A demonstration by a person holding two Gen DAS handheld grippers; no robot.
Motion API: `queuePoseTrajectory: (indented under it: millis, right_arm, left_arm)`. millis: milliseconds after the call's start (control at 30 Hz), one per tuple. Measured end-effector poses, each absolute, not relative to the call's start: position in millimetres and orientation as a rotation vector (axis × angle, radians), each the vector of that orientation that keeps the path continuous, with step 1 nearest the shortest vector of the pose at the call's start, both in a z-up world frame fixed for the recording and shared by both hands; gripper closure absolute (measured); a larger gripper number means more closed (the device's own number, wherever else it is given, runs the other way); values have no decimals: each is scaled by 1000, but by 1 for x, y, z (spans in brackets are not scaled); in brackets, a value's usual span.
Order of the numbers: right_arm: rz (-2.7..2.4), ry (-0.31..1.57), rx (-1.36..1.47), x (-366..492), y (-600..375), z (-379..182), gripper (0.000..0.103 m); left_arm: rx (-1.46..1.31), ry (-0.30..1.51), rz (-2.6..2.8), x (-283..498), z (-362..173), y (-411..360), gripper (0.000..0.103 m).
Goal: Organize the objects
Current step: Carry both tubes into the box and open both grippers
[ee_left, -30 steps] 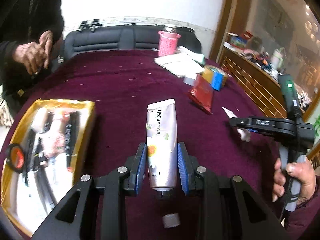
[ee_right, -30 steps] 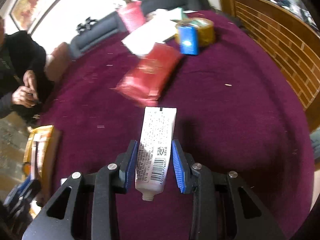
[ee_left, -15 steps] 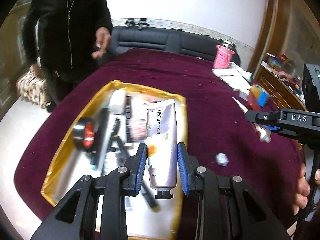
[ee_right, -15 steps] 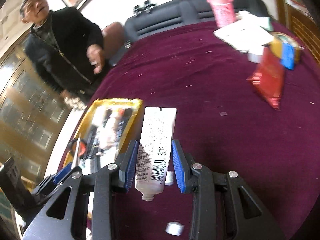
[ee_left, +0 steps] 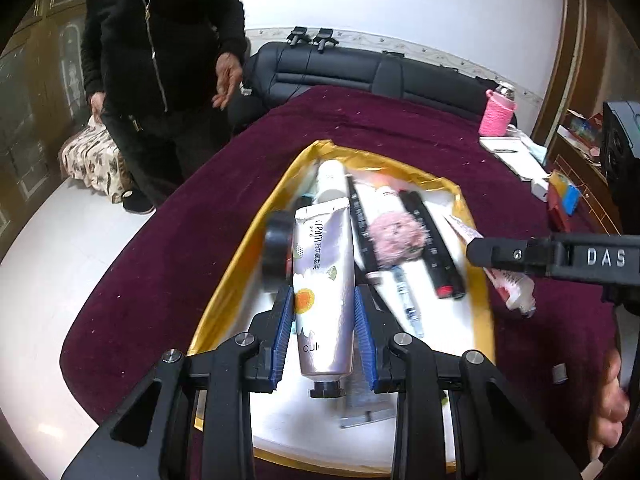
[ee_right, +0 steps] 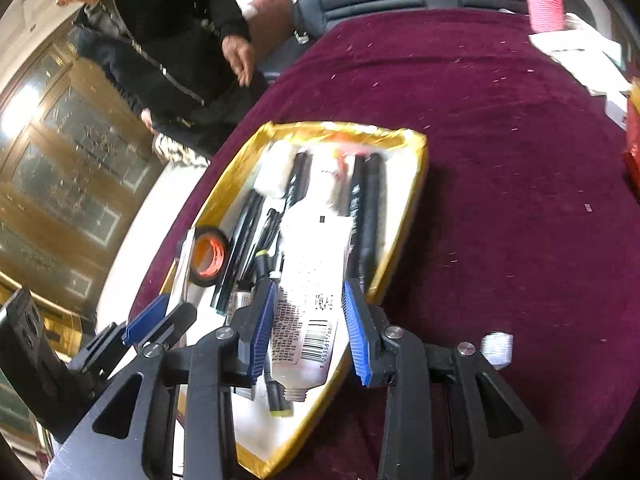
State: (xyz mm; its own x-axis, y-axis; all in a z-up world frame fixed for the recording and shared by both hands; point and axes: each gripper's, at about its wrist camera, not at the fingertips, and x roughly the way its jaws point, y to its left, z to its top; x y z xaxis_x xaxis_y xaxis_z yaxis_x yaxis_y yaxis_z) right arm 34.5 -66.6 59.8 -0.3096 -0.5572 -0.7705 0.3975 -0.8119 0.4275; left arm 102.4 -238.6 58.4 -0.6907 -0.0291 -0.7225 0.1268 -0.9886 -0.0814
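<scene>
I am holding a cream tube (ee_left: 323, 292) clamped in the left gripper (ee_left: 323, 332) and a white tube (ee_right: 310, 300) clamped in the right gripper (ee_right: 309, 336), both above the gold tray (ee_left: 224, 280) directly below, already crowded with pens and tape. Several items ahead on the counter (ee_right: 500, 160) are waiting.

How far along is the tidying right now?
Done: pens, tape roll and pompom lie in the gold tray. In hand: left gripper holds a cream tube, right gripper a white tube, both above the tray. Left: a loose cap on the cloth.
</scene>
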Motion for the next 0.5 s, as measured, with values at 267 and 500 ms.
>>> queuePoseTrajectory:
  millis: [267,500]
  right_arm:
    - [-2163,-72,1404,38,-105,35,71]
    - [-2218,66,1407,51,-122,29,70]
  left_arm:
    - [1228,127,-2773,95,43,-246,84]
    - [1272,161,-2793,95,35,-253,84]
